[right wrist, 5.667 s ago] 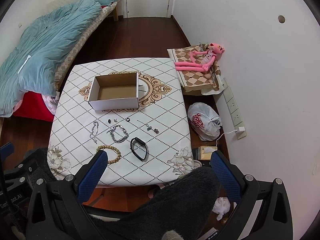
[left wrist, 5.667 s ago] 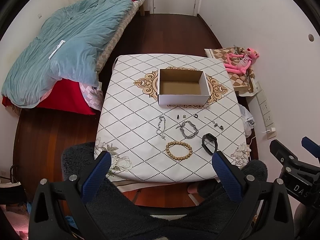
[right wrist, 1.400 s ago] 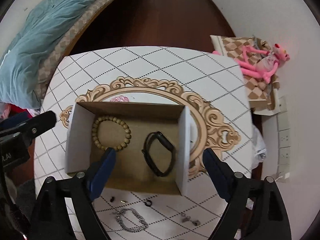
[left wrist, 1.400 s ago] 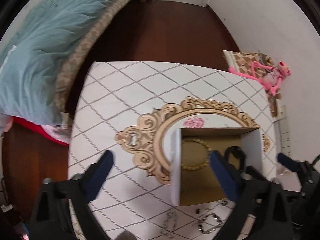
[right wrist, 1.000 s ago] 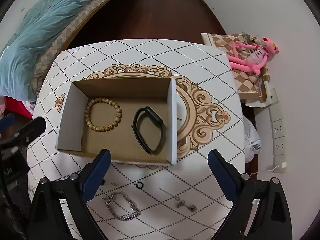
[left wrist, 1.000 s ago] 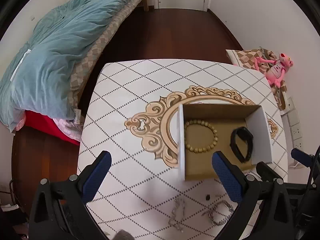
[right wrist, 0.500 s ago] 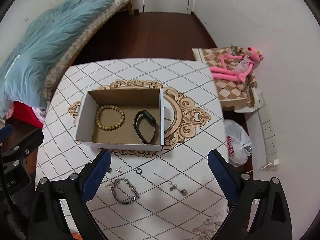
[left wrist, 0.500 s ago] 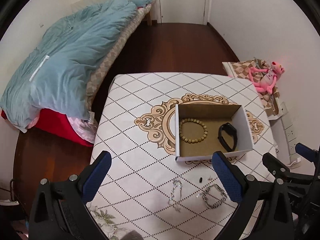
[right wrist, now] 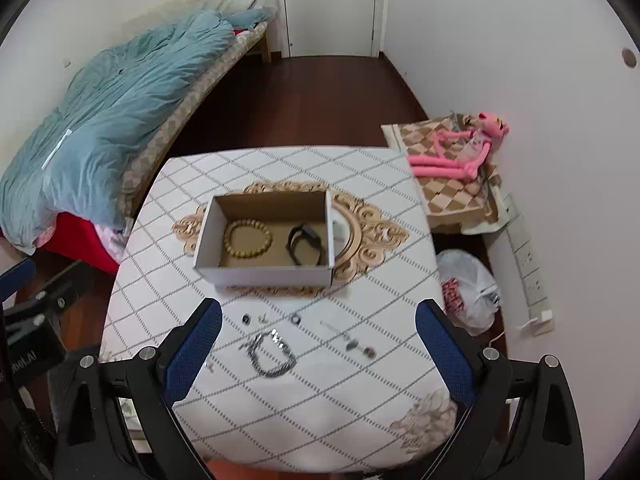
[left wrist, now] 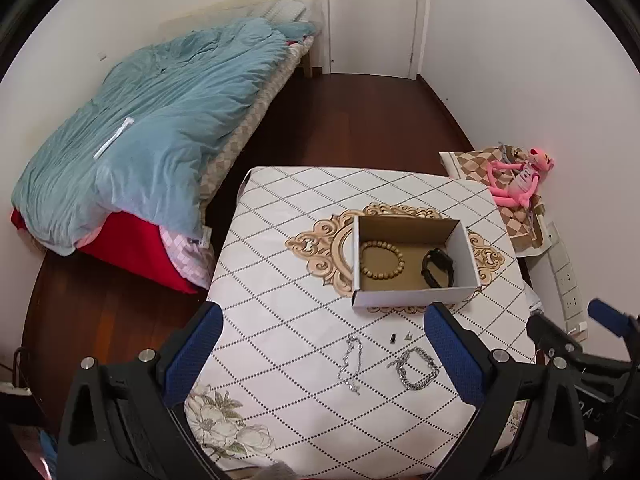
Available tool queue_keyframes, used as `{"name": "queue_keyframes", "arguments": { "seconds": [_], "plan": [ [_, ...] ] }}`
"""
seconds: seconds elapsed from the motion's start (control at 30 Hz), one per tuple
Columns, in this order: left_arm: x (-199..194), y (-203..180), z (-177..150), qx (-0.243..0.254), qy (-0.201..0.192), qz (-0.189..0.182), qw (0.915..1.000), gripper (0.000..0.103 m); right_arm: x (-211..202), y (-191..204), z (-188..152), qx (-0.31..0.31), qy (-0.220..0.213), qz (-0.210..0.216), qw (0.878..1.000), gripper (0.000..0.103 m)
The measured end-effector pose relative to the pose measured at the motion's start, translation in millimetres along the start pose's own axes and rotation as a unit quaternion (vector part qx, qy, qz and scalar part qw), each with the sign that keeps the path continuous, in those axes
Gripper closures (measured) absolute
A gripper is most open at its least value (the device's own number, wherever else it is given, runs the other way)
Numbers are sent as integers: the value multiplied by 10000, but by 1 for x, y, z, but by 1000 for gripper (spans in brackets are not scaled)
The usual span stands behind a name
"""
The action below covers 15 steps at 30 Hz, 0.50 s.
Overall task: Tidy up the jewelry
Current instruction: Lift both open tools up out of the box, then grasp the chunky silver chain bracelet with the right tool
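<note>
An open cardboard box (left wrist: 414,295) (right wrist: 264,274) stands mid-table. Inside lie a wooden bead bracelet (left wrist: 382,260) (right wrist: 248,238) and a black band (left wrist: 439,267) (right wrist: 305,245). On the cloth in front lie a thin silver chain (left wrist: 351,362), a thick silver chain bracelet (left wrist: 416,368) (right wrist: 272,352), small dark rings (right wrist: 296,319) and studs (left wrist: 393,337), and a pendant piece (right wrist: 358,346). My left gripper (left wrist: 324,356) is open and empty, above the table's near edge. My right gripper (right wrist: 318,350) is open and empty, over the loose pieces.
The table (left wrist: 280,264) (right wrist: 168,280) has a white diamond-pattern cloth. A bed with a teal duvet (left wrist: 152,120) lies to the left. A pink plush toy (right wrist: 460,148) on a checked cushion and a plastic bag (right wrist: 468,292) sit on the floor at right.
Both grippers have pulled back and up from the box toward the table's near edge. The bead bracelet and black band, on the cloth earlier, now lie in the box.
</note>
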State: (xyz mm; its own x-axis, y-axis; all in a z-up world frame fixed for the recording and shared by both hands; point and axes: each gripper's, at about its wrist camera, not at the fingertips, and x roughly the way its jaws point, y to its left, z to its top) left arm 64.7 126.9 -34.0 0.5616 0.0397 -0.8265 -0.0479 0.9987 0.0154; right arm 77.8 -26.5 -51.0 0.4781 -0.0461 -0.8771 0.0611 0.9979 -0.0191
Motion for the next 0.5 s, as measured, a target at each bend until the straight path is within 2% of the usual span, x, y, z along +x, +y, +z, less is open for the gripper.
{"name": "queue_keyframes", "arguments": {
  "seconds": [0.13,0.3,0.37,0.4,0.47,0.5],
  "plan": [
    [13,8,-19,-90,161,93,9998,0,21,1,-22,71,336,143,9993,4],
    [49,14,-48,-106,480,361,9981,0,76,-3,-57,227,846,271,9958,4],
    [65,15,-60,-107,623,435,9971,0,102,-7,-70,370,1058,195,9935,5],
    [75,16,-66,-104,712,476,9963,0,117,-9,-77,460,1173,198,9918,7],
    [87,18,-74,-104,800,539,9953,0,138,-10,-87,630,1347,204,9887,24],
    [95,20,-80,-110,876,572,9945,0,149,-10,-92,735,1449,227,9864,27]
  ]
}}
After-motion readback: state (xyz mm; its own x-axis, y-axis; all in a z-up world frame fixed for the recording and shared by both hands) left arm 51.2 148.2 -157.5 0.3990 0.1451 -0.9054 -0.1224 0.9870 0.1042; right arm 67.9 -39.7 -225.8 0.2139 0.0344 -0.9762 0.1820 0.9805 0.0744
